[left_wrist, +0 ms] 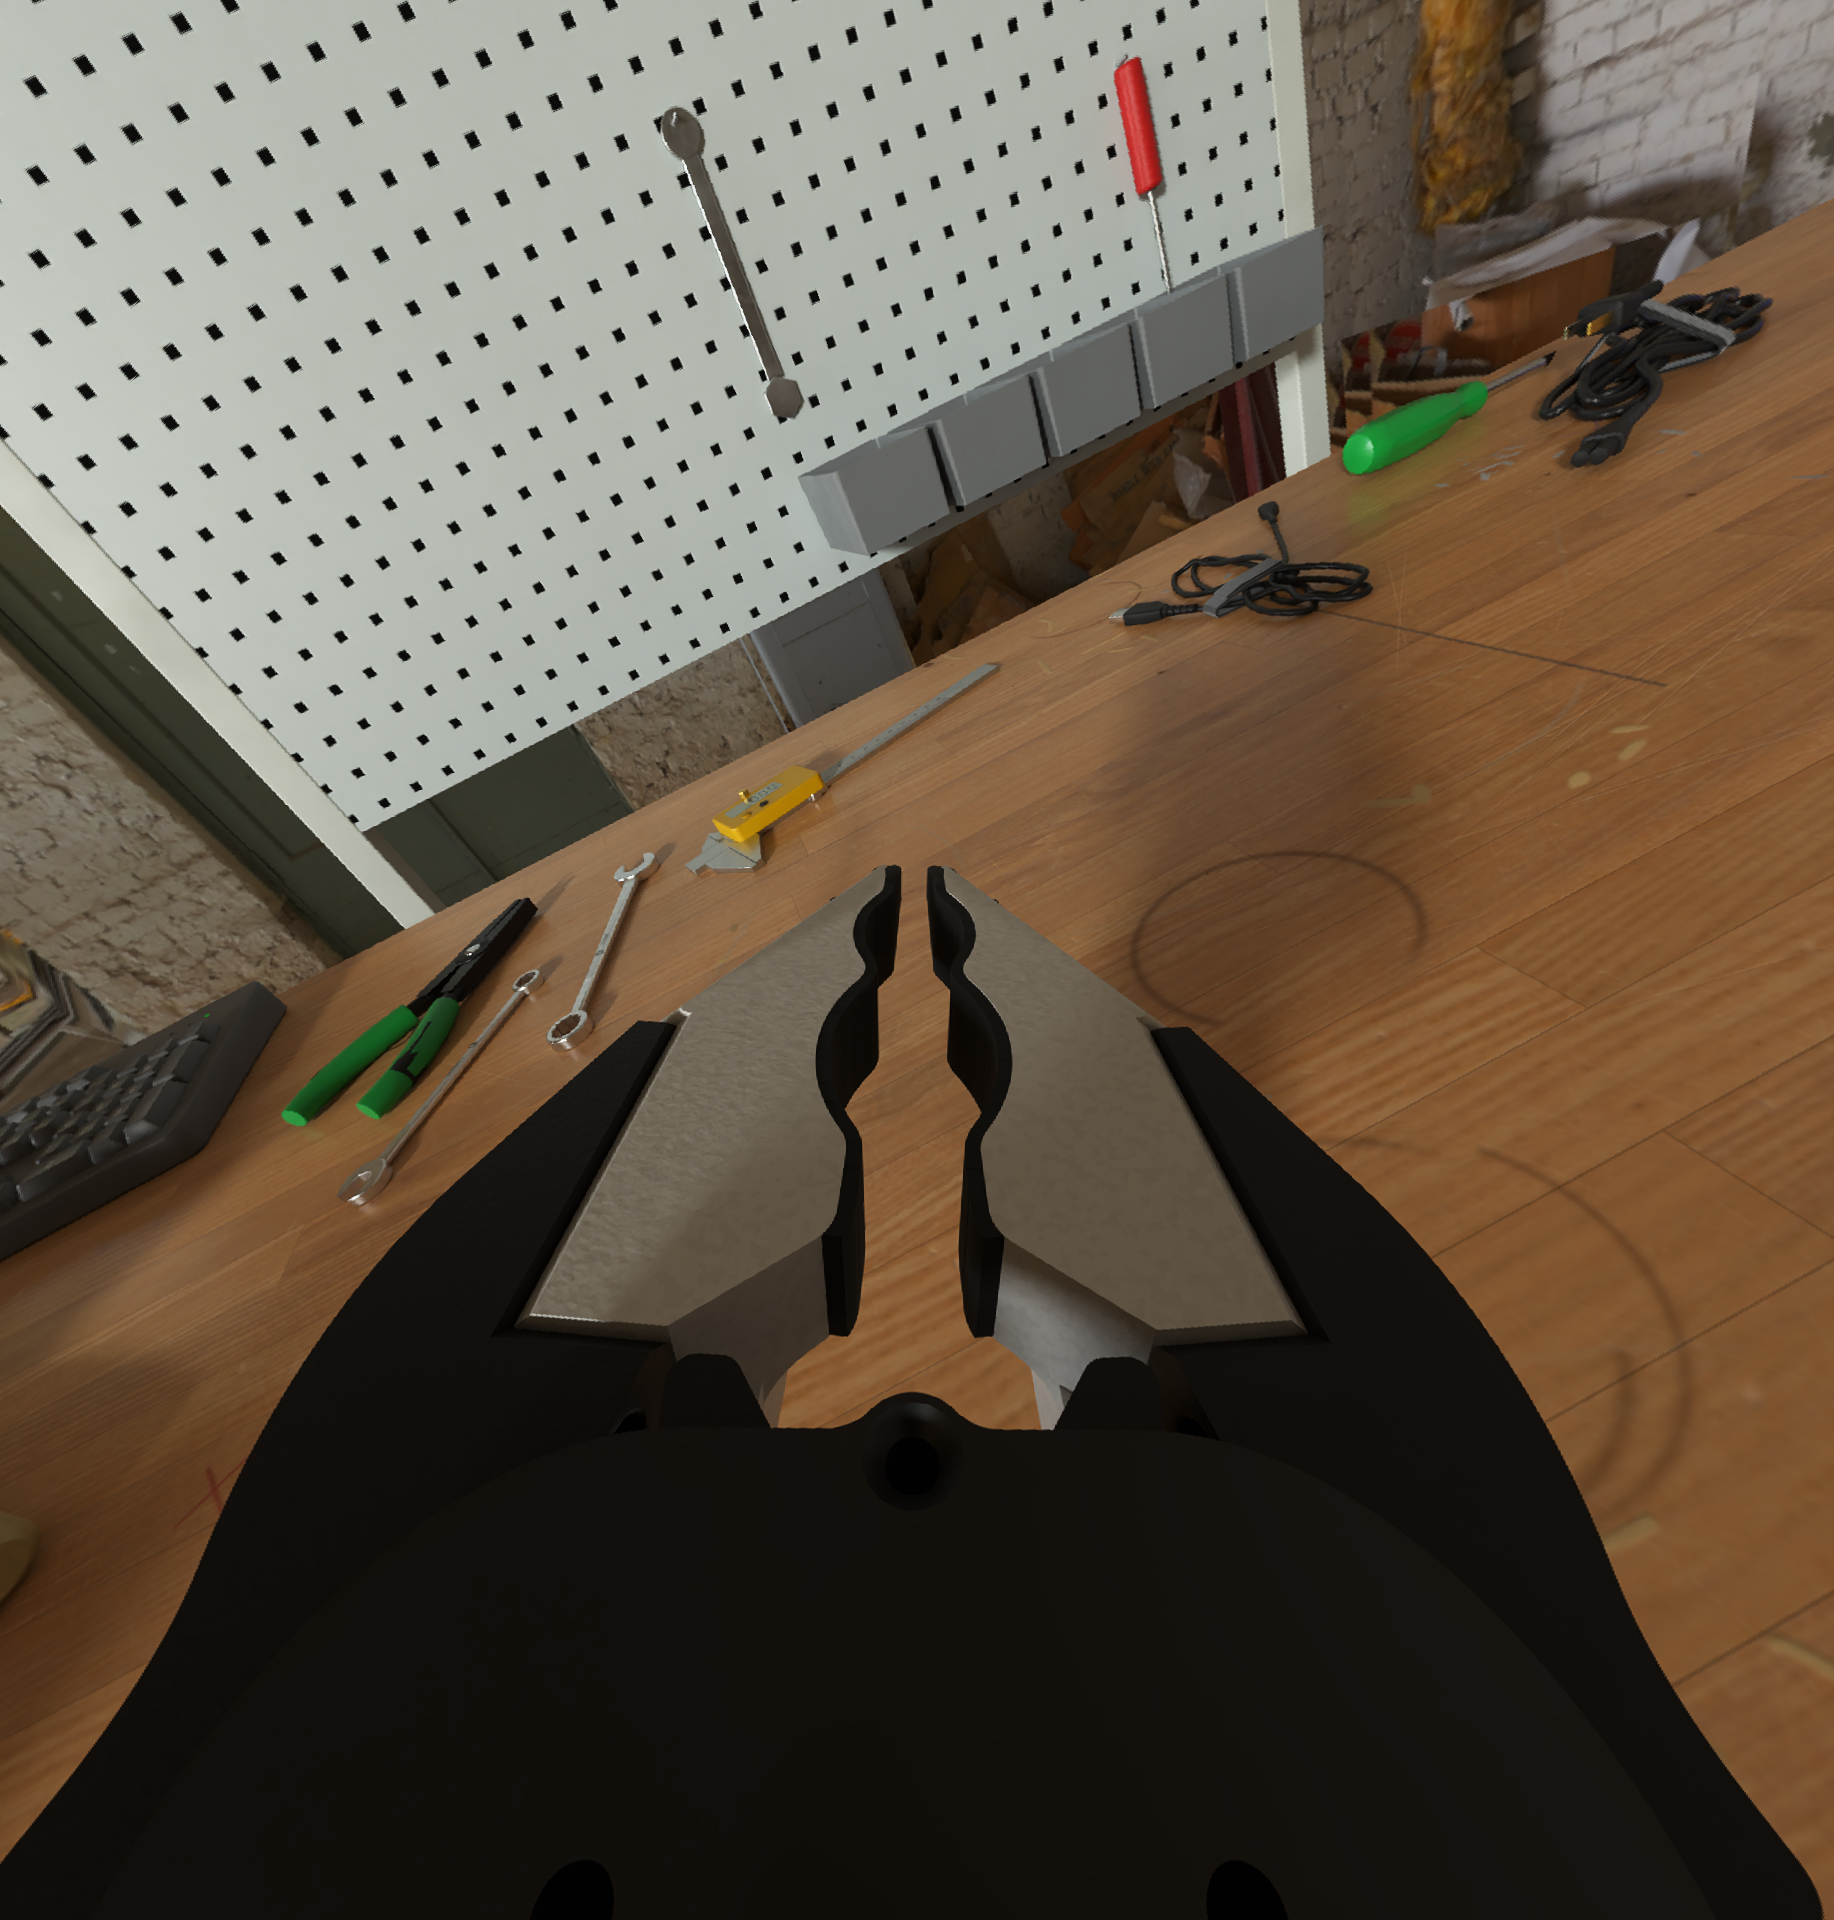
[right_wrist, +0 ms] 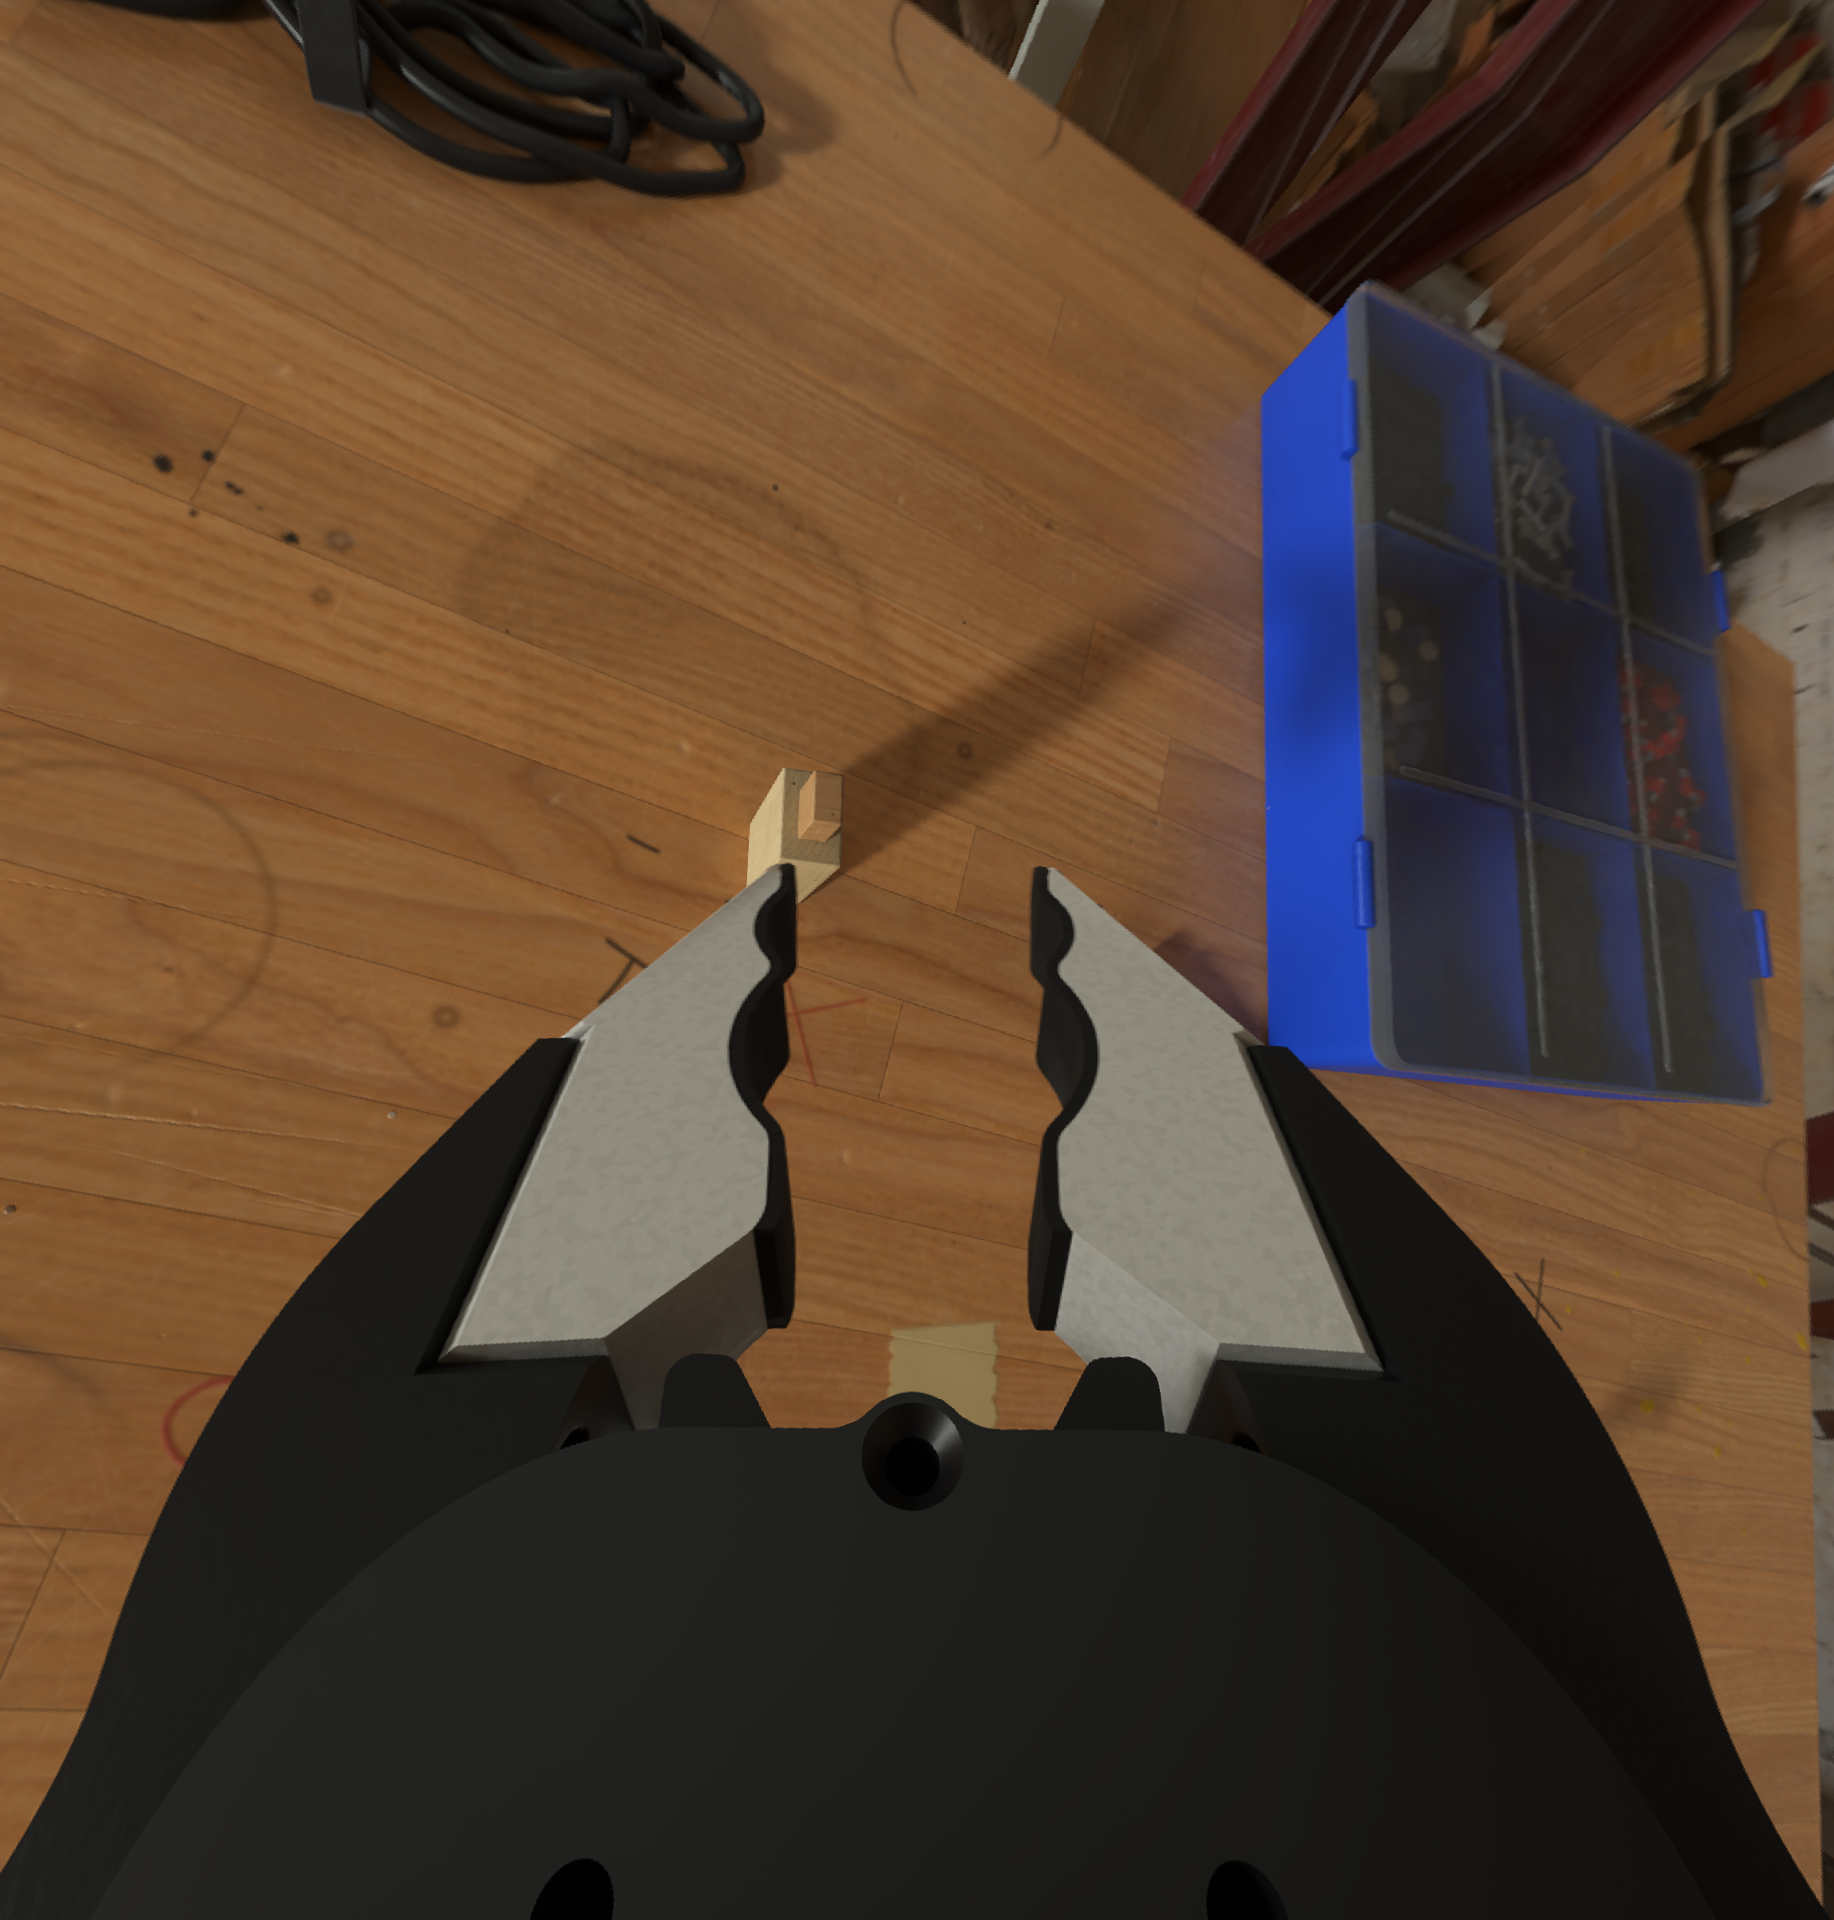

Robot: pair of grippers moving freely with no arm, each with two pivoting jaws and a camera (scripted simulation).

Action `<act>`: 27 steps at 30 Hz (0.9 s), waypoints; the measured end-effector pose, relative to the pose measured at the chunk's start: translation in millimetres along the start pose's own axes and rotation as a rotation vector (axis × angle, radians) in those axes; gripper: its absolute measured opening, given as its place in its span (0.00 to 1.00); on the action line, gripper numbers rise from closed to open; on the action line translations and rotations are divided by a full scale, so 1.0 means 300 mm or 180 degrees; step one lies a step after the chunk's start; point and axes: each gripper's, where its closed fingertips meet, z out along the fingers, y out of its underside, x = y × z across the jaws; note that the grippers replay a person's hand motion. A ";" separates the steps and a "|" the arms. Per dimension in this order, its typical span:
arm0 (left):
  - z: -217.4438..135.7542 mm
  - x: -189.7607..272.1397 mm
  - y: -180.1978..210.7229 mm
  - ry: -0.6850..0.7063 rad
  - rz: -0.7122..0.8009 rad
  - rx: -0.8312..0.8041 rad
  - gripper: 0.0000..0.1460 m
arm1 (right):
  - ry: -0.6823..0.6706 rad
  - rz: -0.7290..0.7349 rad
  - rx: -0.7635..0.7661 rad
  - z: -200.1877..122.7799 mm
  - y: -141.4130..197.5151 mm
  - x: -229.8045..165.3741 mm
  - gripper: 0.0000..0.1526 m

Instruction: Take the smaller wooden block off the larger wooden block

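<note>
In the right wrist view a larger pale wooden block (right_wrist: 773, 836) stands on the wooden workbench, with a smaller wooden block (right_wrist: 819, 808) on top of it. My right gripper (right_wrist: 911, 894) is open and empty above the bench. Its left fingertip (right_wrist: 778, 902) overlaps the larger block's near edge in the view, and the blocks lie just beyond and left of the gap. My left gripper (left_wrist: 913, 891) is shut and empty over bare bench. The blocks do not show in the left wrist view.
A blue compartment box (right_wrist: 1505, 707) lies right of the blocks near the bench edge. A black cable coil (right_wrist: 539, 94) lies far left. The left wrist view shows wrenches (left_wrist: 596, 961), green-handled pliers (left_wrist: 404, 1023), a yellow caliper (left_wrist: 778, 810), a keyboard (left_wrist: 82, 1122), cables (left_wrist: 1266, 582), a green screwdriver (left_wrist: 1412, 426) and a pegboard (left_wrist: 477, 364).
</note>
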 end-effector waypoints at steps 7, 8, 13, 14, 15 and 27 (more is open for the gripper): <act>0.006 -0.009 0.013 -0.0014 0.0010 -0.0038 0.02 | -0.0301 -0.0138 -0.0609 0.100 0.044 -0.016 0.35; 0.008 -0.009 0.017 -0.0013 0.0013 -0.0052 0.02 | -0.0284 -0.0194 -0.0700 0.114 0.047 -0.017 0.36; 0.013 -0.010 0.034 -0.0007 0.0034 -0.0115 0.02 | -0.0397 -0.0236 -0.1031 0.145 0.032 -0.036 0.26; 0.013 -0.011 0.036 -0.0007 0.0030 -0.0120 0.02 | -0.0432 -0.0203 -0.1042 0.148 0.027 -0.040 0.23; 0.014 -0.012 0.038 -0.0009 0.0025 -0.0123 0.02 | -0.0509 -0.0132 -0.1043 0.148 0.024 -0.047 0.20; 0.020 -0.012 0.049 -0.0003 -0.0009 -0.0150 0.01 | -0.0946 0.1156 -0.0992 0.041 0.006 -0.060 0.04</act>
